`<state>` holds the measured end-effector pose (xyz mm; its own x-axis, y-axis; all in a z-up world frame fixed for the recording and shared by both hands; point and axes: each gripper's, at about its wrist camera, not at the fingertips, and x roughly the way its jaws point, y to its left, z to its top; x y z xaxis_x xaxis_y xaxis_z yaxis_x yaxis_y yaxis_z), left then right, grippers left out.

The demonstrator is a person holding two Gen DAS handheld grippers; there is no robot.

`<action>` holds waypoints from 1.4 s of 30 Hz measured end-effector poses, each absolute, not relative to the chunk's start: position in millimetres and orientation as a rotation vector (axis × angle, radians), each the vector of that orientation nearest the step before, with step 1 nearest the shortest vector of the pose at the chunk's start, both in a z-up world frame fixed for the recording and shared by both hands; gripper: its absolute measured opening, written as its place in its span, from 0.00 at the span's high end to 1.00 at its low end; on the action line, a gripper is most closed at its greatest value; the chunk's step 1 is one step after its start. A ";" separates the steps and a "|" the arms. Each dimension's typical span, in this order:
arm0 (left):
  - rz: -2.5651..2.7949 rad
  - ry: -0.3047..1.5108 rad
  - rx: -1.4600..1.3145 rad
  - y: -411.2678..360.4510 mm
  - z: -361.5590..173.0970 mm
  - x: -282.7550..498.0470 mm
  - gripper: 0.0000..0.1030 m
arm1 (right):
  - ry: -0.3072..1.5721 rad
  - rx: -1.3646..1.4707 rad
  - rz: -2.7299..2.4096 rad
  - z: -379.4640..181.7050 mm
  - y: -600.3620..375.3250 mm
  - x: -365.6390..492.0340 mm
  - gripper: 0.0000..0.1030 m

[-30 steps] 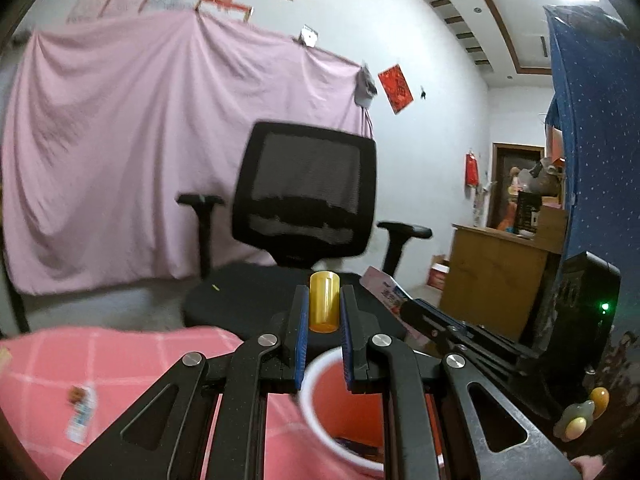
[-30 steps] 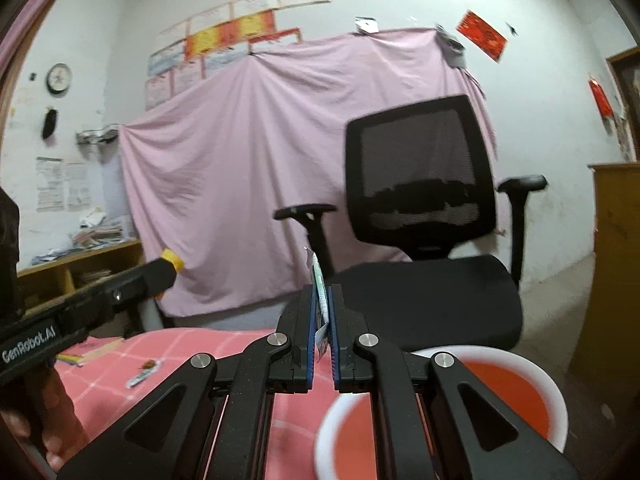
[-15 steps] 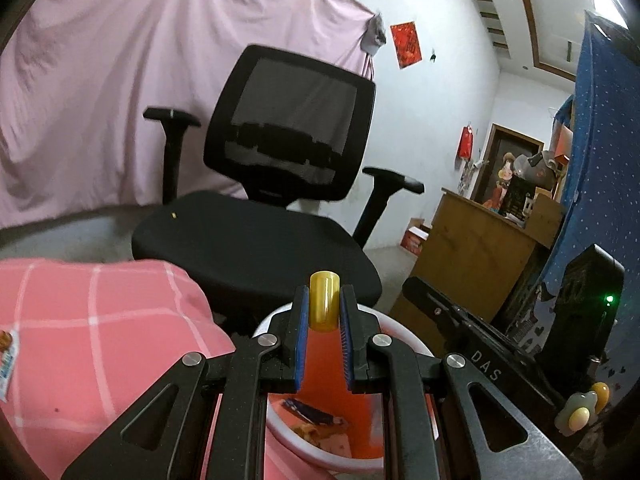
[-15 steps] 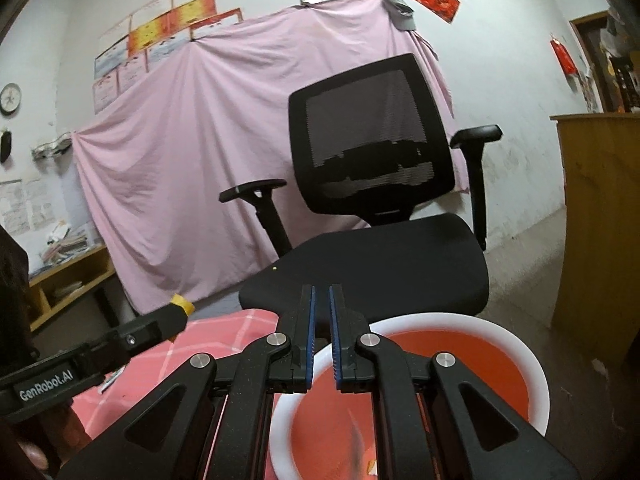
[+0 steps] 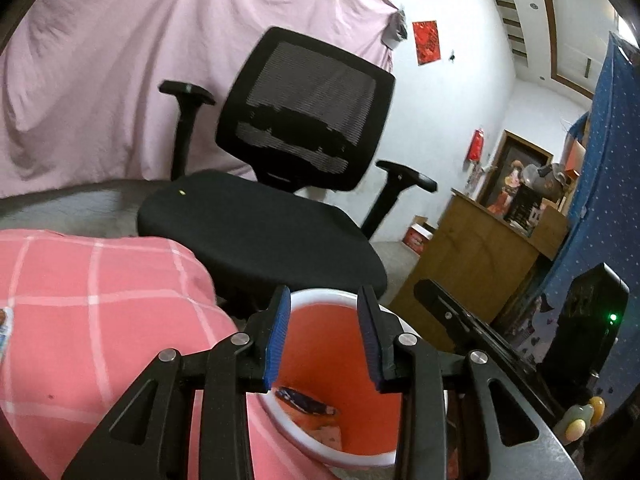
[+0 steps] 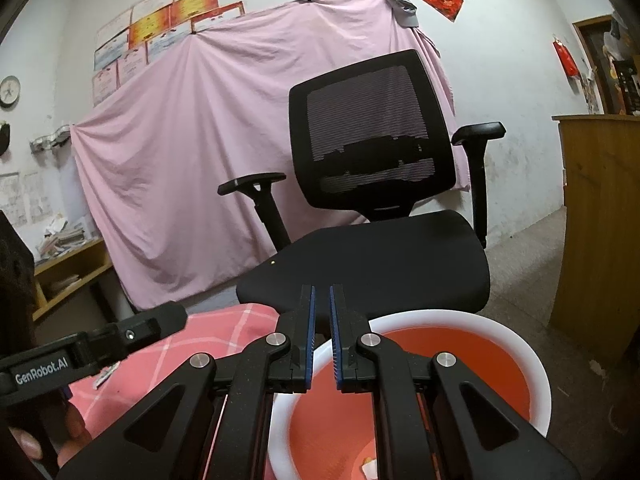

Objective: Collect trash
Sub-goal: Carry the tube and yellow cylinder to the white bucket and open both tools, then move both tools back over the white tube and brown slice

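An orange bin with a white rim stands at the corner of the pink checked table; it also shows in the right wrist view. My left gripper is open and empty above the bin's mouth. Dark wrappers lie inside the bin. My right gripper hangs over the bin's left rim with its jaws slightly apart and nothing between them. A small wrapper lies at the table's left edge, and another piece lies on the cloth.
A black mesh office chair stands right behind the bin and shows in the right wrist view. A wooden cabinet is to the right. A pink sheet covers the back wall.
My left gripper opened and the yellow cylinder it held is gone from its jaws. My right gripper let go of its thin wrapper earlier and lowered toward the bin.
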<state>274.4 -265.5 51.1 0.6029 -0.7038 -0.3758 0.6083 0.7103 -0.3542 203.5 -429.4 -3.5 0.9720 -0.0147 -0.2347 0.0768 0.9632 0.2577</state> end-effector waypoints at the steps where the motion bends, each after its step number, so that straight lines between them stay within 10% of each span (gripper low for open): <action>1: -0.750 0.512 -0.196 -261.5 52.8 273.9 0.71 | 0.230 0.269 -0.044 -2.5 -428.0 203.7 0.94; 7: -0.632 0.434 -0.187 -226.8 61.7 267.1 0.62 | 0.202 0.259 -0.013 4.8 -409.6 207.1 0.88; 11: -0.518 0.370 -0.179 -189.6 68.5 259.8 0.48 | 0.165 0.259 0.028 10.0 -391.2 207.0 0.54; 16: -0.369 0.278 -0.186 -140.4 70.2 244.8 0.01 | 0.103 0.264 0.083 17.5 -365.8 206.5 0.22; 20: -0.242 0.211 -0.183 -103.3 66.0 230.2 0.01 | 0.025 0.260 0.140 24.1 -343.4 200.9 0.01; 42: -0.123 0.217 -0.026 -37.0 11.1 216.4 0.01 | 0.023 0.036 0.196 13.2 -255.3 215.0 0.00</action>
<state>216.4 -37.0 11.1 0.9690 -0.1246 -0.2133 0.1189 0.9921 -0.0391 215.0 -255.3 13.2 0.9806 0.1952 -0.0194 -0.1944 0.9802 0.0382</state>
